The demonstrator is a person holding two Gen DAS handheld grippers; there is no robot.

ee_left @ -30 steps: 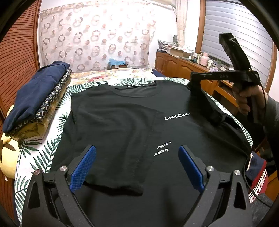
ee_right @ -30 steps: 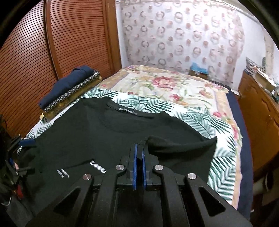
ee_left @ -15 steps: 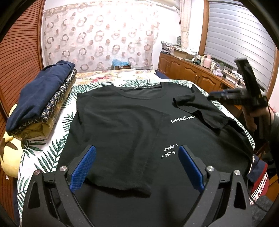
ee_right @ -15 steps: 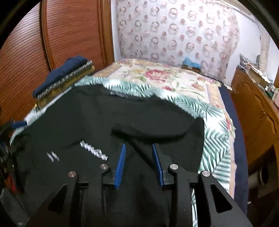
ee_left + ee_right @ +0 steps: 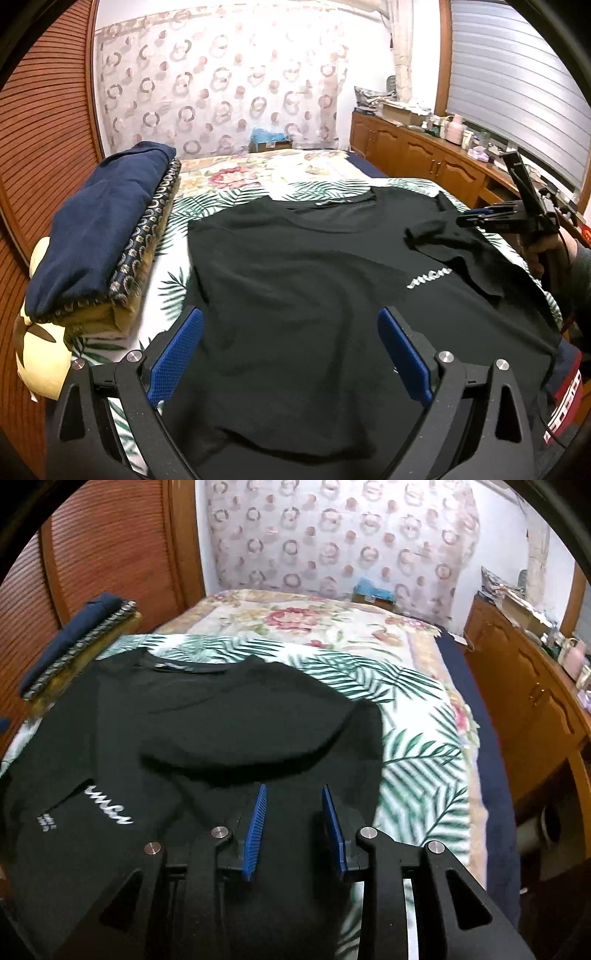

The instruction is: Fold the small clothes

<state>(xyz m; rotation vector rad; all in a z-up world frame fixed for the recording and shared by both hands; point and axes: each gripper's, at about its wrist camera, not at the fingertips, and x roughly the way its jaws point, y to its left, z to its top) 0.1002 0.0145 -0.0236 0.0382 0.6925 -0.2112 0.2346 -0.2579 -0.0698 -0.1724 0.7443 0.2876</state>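
A black T-shirt (image 5: 295, 295) with white lettering lies on the bed, its left side folded over the body. Its right sleeve (image 5: 240, 749) lies folded inward onto the chest. My left gripper (image 5: 291, 343) is open and empty above the shirt's lower part. My right gripper (image 5: 295, 812) is open and empty, just behind the folded sleeve at the shirt's right edge. It also shows in the left wrist view (image 5: 480, 218), held by a hand at the right.
A stack of folded clothes (image 5: 99, 236) with a navy piece on top lies at the bed's left edge. The palm-leaf sheet (image 5: 406, 738) and a floral blanket (image 5: 295, 616) cover the bed. A wooden dresser (image 5: 535, 701) stands to the right.
My right gripper let go of the sleeve, opened and drew back to the right. The sleeve now lies on the chest. My left gripper stayed open and shifted a little.
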